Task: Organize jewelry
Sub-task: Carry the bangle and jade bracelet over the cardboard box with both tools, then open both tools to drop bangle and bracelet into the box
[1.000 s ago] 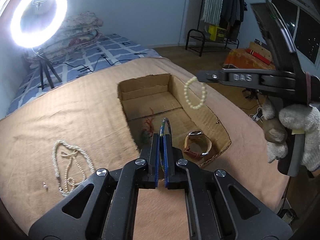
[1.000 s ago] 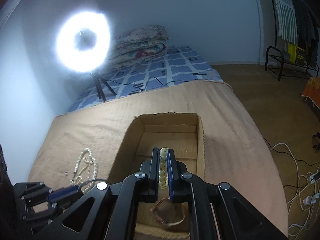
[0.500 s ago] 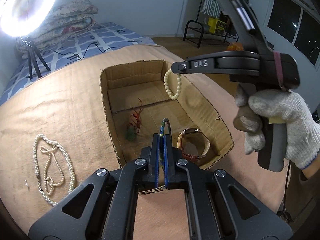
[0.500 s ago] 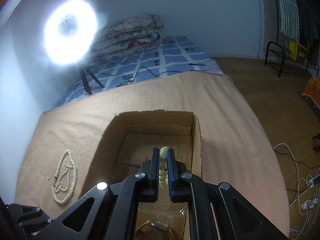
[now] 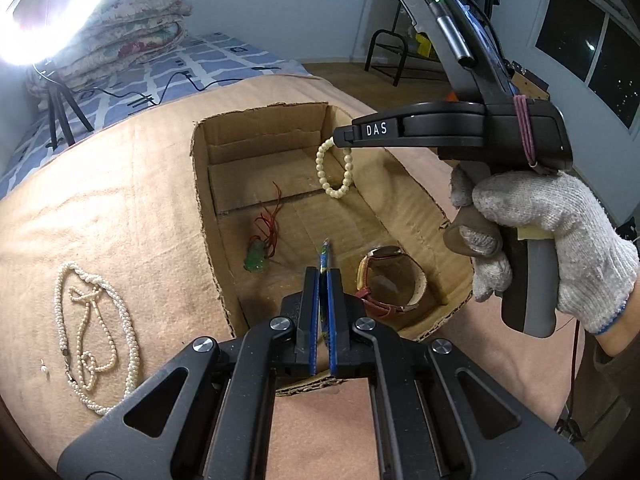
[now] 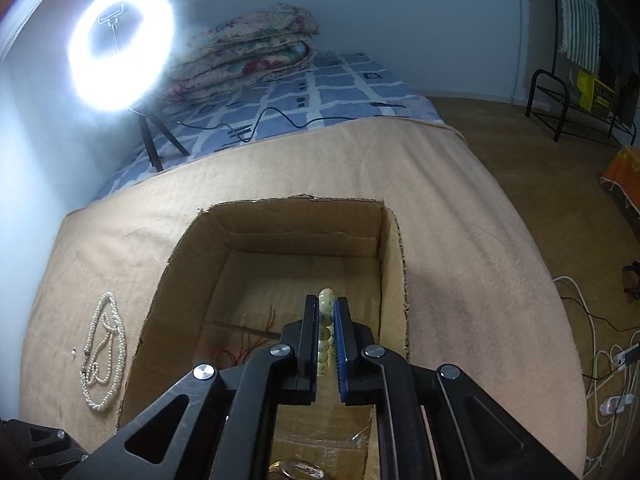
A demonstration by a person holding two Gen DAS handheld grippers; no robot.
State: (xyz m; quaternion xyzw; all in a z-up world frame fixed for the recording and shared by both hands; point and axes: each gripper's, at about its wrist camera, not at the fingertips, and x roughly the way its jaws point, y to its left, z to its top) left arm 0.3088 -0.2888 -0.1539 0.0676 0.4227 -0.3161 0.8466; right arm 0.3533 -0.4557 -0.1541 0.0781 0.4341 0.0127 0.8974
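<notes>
Over the cardboard box (image 5: 208, 184), near its far right corner, my right gripper (image 5: 345, 141) pinches the light, limp bead bracelet (image 5: 334, 168) by its top beads, while my left gripper (image 5: 323, 280) clamps a thin blue bangle (image 5: 325, 250).

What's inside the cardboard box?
Inside the cardboard box lie a green charm on red cord and a brown-strapped watch. The left gripper hides part of the floor. A pearl bracelet hangs above from the right gripper.

You've got a lit ring light (image 6: 120, 48) on a tripod (image 5: 60, 110) beside folded quilts (image 6: 248, 52) on a blue checked sheet (image 6: 320, 96), a black rack (image 6: 576, 108) by the wall, and white cables (image 6: 608, 360) on the floor.
</notes>
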